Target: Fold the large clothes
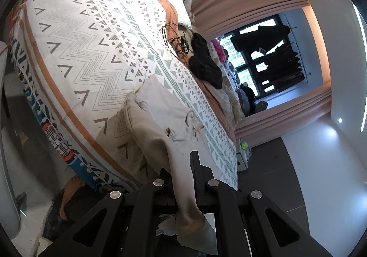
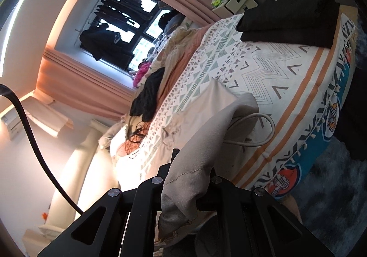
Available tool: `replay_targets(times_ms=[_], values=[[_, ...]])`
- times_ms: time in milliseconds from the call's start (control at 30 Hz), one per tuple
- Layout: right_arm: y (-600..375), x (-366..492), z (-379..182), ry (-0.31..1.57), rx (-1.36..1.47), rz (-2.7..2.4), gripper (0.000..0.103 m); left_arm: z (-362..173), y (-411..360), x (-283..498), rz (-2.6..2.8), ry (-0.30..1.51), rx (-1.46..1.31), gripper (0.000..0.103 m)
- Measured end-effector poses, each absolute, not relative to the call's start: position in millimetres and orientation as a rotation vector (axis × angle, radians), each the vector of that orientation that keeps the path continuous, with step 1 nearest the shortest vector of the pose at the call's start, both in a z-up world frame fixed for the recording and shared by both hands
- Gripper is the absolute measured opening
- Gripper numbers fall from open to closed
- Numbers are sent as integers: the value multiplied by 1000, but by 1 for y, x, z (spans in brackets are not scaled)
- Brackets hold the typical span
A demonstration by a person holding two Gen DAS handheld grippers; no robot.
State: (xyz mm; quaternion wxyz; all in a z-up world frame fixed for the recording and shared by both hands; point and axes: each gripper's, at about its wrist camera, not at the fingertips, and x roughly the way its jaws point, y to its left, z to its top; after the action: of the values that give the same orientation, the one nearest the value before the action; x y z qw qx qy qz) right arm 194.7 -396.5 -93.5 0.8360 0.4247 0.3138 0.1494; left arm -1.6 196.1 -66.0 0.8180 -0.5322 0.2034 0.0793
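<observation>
1. The left gripper [image 1: 183,165] is clamped shut on a beige garment [image 1: 160,119], whose edge runs down between the jaws and bunches at 6 o'clock in the left wrist view.
2. The right gripper [image 2: 190,165] is likewise closed tight on another edge of the same beige garment [image 2: 206,124], the cloth draping over the jaws.
3. Between the two grips the garment hangs partly lifted, its far end lying on the patterned blanket [image 1: 91,50] that covers the bed; a drawstring [image 2: 257,128] loops out of it toward 3 o'clock in the right view.
4. Farther along the bed, a crumpled black garment [image 1: 204,62] lies near the blanket's edge, just beside tangled cables [image 1: 176,41].
5. A folded stack of dark clothes [image 2: 291,16] sits on the blanket at 1 o'clock in the right view.
6. Beyond, pink curtains [image 1: 252,4] frame a window [image 1: 259,59] with dark clothes hanging in front.
</observation>
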Motion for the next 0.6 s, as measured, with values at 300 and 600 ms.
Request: replay_targets(times_ms=[300,600], values=[[-395,200,-85,654,895,315,11,-54,208,27,160,423,-1143,7],[-373,261,-43,603,900,333,11,-29,233,97,175,407,-1137,7]])
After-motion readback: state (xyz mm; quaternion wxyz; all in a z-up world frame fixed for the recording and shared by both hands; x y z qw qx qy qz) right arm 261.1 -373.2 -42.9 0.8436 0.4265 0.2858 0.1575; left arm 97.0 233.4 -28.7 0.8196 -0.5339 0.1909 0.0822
